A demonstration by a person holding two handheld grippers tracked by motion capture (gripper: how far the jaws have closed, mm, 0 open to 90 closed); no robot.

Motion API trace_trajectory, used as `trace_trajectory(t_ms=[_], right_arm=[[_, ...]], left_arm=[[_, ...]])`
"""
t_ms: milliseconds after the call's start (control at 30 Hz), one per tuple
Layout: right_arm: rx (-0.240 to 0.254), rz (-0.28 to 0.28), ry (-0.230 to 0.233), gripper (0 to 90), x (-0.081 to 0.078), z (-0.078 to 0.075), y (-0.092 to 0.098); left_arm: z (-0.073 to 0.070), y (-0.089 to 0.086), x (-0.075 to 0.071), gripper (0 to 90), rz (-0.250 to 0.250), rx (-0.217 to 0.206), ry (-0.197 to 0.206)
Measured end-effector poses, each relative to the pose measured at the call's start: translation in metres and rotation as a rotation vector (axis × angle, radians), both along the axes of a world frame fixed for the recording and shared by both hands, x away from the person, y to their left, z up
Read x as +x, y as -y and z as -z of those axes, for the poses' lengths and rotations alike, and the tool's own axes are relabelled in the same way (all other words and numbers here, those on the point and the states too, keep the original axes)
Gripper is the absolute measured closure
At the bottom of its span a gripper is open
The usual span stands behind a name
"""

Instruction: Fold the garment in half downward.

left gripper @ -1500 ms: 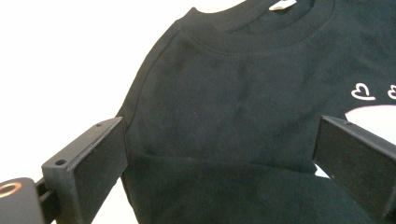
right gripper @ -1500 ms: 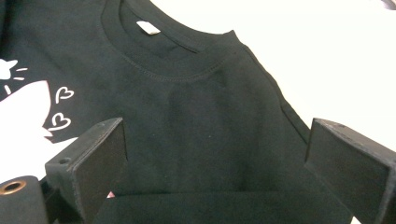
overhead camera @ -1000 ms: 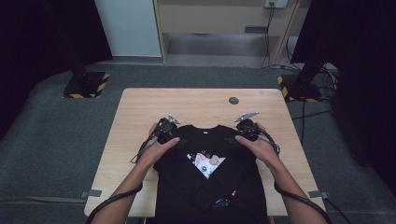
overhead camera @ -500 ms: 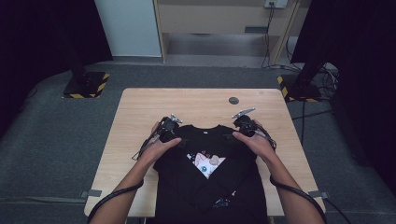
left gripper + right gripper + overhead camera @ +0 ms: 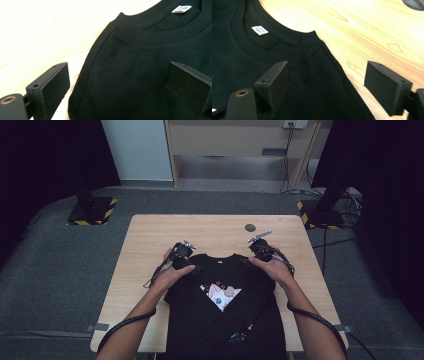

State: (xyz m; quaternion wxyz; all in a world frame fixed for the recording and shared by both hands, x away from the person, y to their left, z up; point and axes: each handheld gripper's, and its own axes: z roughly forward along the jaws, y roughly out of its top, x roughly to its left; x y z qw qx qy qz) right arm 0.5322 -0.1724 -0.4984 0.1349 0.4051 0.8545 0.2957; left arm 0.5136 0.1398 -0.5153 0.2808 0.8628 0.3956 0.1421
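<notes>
Wooden surface [image 5: 150,270]: black sweatshirt [image 5: 220,320] lies flat on its near half, collar away from us, hem toward us; long axis runs near to far. We judge it soft, light, limp; best taken at the shoulder seams. Left gripper [image 5: 120,92] spread, straddling the left shoulder. Right gripper [image 5: 324,92] has just been closing, not yet pinching the right shoulder edge between its jaws.

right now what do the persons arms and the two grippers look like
Both forearms are bare, with no sleeves showing. Each hand holds a black left gripper or right gripper topped by a grey three-cornered plate. A black cable trails back along each arm. In the gripper views the jaws are flat black rectangular blocks with small screw holes, and a brass-coloured ring sits at the base.
</notes>
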Motion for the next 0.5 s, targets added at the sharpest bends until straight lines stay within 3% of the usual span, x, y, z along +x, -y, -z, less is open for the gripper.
trace_trajectory(t_ms=[267, 500], right_arm=[[-0.019, -0.022, -0.023, 31.1, 0.005, 0.005, -0.002], [-0.053, -0.026, -0.040, 34.0, 0.010, 0.012, 0.004]], left_arm=[[0.003, -0.001, 0.007, 6.8, -0.019, 0.004, -0.006], [0.004, 0.000, 0.013, 8.1, -0.024, 0.002, -0.001]])
